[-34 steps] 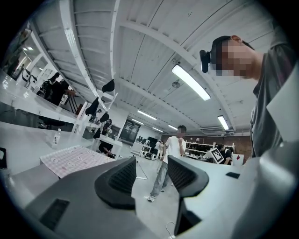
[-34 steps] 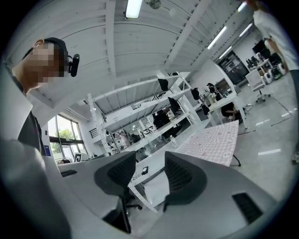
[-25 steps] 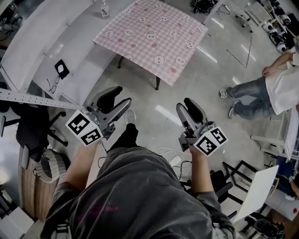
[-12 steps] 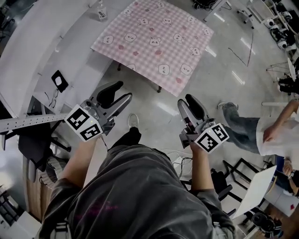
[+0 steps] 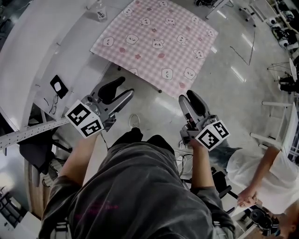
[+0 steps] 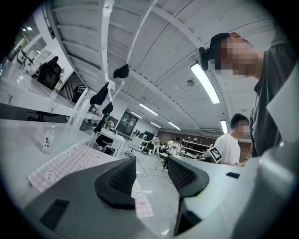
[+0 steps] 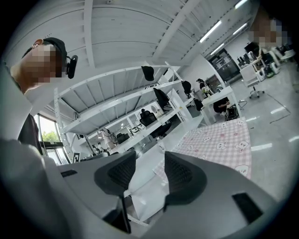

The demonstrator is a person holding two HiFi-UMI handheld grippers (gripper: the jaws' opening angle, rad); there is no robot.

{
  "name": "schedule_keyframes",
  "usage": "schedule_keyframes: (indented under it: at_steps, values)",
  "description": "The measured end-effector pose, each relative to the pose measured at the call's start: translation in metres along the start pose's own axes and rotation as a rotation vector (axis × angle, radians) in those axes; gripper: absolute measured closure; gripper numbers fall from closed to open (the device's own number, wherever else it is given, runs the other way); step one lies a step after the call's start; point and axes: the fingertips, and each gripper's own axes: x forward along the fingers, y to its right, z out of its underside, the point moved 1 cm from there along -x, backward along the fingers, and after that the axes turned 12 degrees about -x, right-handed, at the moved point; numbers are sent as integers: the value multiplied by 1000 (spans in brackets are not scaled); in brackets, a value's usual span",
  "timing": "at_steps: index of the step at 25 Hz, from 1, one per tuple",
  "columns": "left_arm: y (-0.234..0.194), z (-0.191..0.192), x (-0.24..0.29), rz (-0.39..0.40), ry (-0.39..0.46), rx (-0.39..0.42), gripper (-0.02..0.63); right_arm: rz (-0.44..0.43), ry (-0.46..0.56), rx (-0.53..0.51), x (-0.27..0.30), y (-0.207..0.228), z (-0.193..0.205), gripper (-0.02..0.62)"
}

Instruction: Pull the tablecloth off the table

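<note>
Holding left claw (image 5: 118, 92) and right claw (image 5: 190, 101) apart and empty at mid-frame, both pointed toward the pink checked tablecloth (image 5: 159, 42) spread flat at top centre. Probably lined up so to catch its near hem.

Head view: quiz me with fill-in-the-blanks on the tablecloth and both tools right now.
On the left tool the jaws stand ____, with nothing between them.
The right tool holds ____.
The tablecloth, touched by neither tool, is checked white and ____.
The bottle stands ____ the tablecloth, not on it.
Missing words: open; nothing; pink; beside.
</note>
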Motion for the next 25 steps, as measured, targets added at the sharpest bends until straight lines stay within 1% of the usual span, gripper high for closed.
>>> schedule_keyframes:
  at_steps: [4,10,18,25]
  values:
    - [-17,2,10,-3,-14,-22,396,19,-6,0,10,14,-1,419]
    - [-42,19,32,-17,-51,-65,396,51,-33,21,20,47,11,419]
    - [-81,48,68,-65,-99,-102,396,69,-86,56,39,103,39,419]
    - [-120,84,103,-117,-134,-148,396,73,-157,75,53,161,74,419]
